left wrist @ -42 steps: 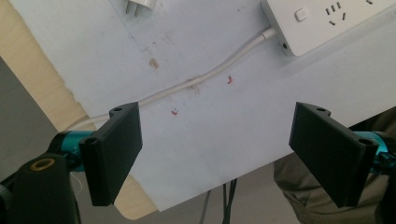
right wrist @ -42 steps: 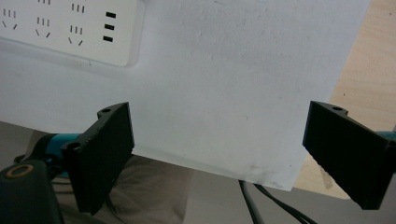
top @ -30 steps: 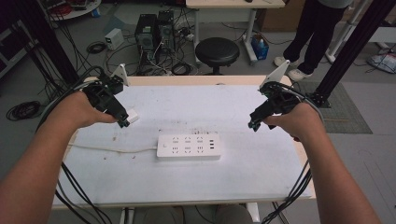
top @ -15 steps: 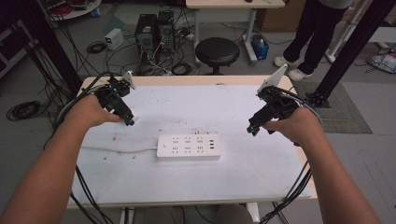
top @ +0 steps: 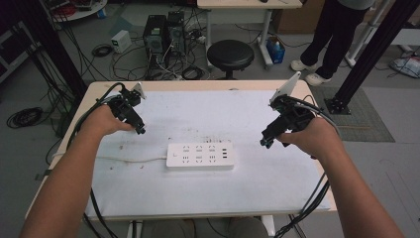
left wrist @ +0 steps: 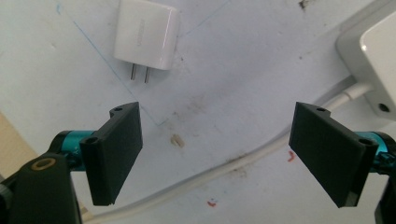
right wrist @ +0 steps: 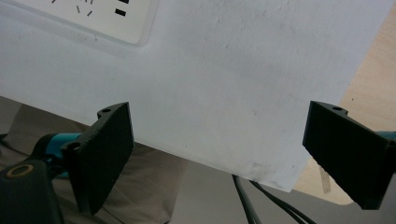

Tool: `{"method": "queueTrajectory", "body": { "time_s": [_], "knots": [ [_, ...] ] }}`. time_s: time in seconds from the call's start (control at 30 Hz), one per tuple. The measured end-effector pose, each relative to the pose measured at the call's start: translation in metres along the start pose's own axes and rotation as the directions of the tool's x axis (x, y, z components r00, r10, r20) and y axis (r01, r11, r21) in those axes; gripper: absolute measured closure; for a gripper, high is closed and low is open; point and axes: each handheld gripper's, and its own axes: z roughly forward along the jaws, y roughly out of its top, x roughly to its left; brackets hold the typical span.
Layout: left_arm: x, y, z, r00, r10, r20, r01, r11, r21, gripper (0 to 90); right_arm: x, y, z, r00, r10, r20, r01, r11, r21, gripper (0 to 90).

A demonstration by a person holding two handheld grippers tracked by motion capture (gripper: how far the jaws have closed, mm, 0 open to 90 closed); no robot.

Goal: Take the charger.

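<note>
in the high view the white power strip lies flat near the middle of the white table cover, its long axis running left to right across the table. its white cord leaves the left end and trails toward the left edge. the socket face looks up, and the smaller ports sit at the right end. the left gripper hangs over the cover up and left of the strip, well apart from it, jaws pointing down toward the cover. the right gripper is near the strip's right end, apart from it, tilted down and inward. a black stool stands on the floor beyond the table.

in the left gripper view the left gripper has its jaws spread wide with nothing between them. a small white charger plug lies flat on the cover beyond the jaws, its two metal prongs pointing back toward the camera. a corner of the power strip sits at the upper right, and its cord runs from there slantwise down to the lower left, passing under the gap.

in the right gripper view the right gripper is likewise spread wide and empty. a corner of the power strip sits at the top left, and the cover's near edge runs slantwise below the jaws.
</note>
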Motion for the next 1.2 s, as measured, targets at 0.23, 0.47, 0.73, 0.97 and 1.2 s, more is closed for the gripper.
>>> {"method": "queueTrajectory", "body": {
  "time_s": [0.23, 0.47, 0.73, 0.97, 1.2],
  "knots": [
    [0.011, 0.006, 0.019, 1.0000, -0.007, 0.000, 0.007, 1.0000, 0.004, 17.3, 0.006, -0.004, 0.000, 0.9998, -0.020, 0.003, 0.020, 1.000, 0.006, 8.4],
    [0.029, 0.012, 0.033, 0.9989, -0.048, 0.004, 0.048, 0.9988, 0.006, 17.4, 0.009, -0.011, 0.000, 0.9992, -0.040, 0.000, 0.040, 0.999, -0.003, 8.4],
    [0.040, 0.022, 0.053, 0.9990, -0.045, 0.005, 0.045, 0.9989, 0.015, 17.4, 0.013, -0.015, 0.002, 0.9985, -0.054, -0.004, 0.054, 0.999, 0.004, 8.4],
    [0.046, 0.028, 0.072, 0.9990, -0.043, 0.010, 0.042, 0.9985, 0.034, 17.4, 0.016, -0.016, 0.002, 0.9973, -0.073, 0.000, 0.073, 0.997, 0.001, 8.4],
    [0.050, 0.032, 0.082, 0.9988, -0.044, 0.020, 0.043, 0.9981, 0.043, 17.4, 0.018, -0.014, 0.002, 0.9971, -0.076, -0.004, 0.076, 0.997, -0.013, 8.4]
  ]
}}
